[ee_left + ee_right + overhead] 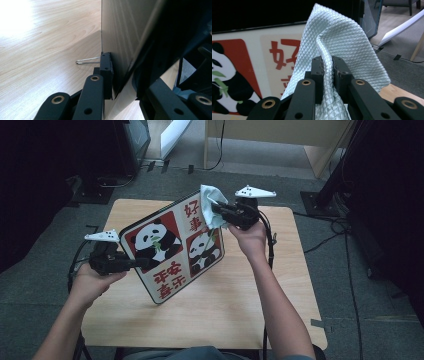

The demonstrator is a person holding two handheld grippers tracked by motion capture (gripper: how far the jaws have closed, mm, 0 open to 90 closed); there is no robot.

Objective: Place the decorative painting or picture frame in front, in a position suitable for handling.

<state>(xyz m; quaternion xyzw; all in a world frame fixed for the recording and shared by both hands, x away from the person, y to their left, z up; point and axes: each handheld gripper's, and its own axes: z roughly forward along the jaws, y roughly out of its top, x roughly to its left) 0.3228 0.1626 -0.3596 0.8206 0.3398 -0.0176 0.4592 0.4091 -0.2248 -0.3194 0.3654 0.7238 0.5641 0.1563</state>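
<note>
A cream board (pixel 172 247) with red panels, pandas and red characters is held tilted above the wooden table (pixel 240 300). My left gripper (pixel 142 262) is shut on its left edge; in the left gripper view the board's edge (pixel 117 45) runs between the jaws of that gripper (pixel 116 80). My right gripper (pixel 216 212) is shut on a pale blue-green quilted cloth (pixel 212 205), which lies against the board's upper right corner. In the right gripper view the cloth (pixel 337 42) bunches between the jaws of the right gripper (pixel 327 68), with the board (pixel 249 65) behind.
A thin wire loop (pixel 87 60) lies on the table beside the board. Cables (pixel 335 227) run over the grey floor to the right. A light wooden bench (pixel 280 140) stands behind the table.
</note>
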